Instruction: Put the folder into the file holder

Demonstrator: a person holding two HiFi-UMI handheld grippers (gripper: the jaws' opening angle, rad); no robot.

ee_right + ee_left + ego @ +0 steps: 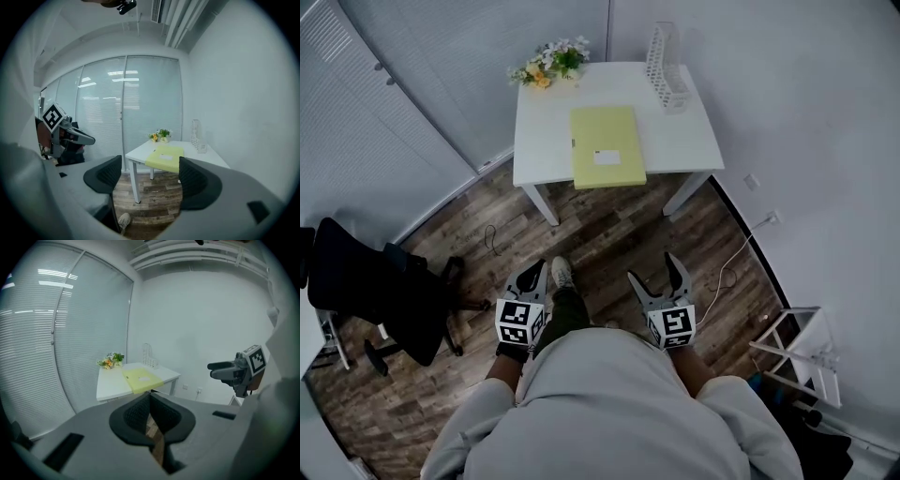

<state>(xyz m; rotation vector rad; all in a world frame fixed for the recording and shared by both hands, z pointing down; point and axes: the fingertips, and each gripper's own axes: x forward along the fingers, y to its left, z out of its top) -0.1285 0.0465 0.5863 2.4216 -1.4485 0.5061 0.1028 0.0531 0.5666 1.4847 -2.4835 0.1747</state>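
- The yellow folder (607, 147) lies flat on the white counter (546, 112). It sits at the counter's near edge, hangs slightly over it, and is well apart from both grippers.
- The left gripper (538, 267) is held low over the wooden floor (600, 234), well short of the counter's near edge. Its fingers (133, 414) are pressed together with nothing held, and only a thin slit of floor shows between them.
- The right gripper (654, 270) hangs at about the same distance from the counter. Its fingers (104, 173) stand wide apart and empty, and the counter with the folder shows beyond the gap.
- The white mesh file holder (667, 67) stands upright at the counter's far right corner, apart from the folder.
- A small white label (607, 157) sits on the folder's cover, toward the counter's near edge. Any writing on it is too small to read.
- Each gripper's cube (521, 322) carries black-and-white square markers and no legible words.
- A bunch of flowers (551, 62) lies at the counter's far left corner.
- A black office chair (384, 291) stands on the floor, left of the counter.
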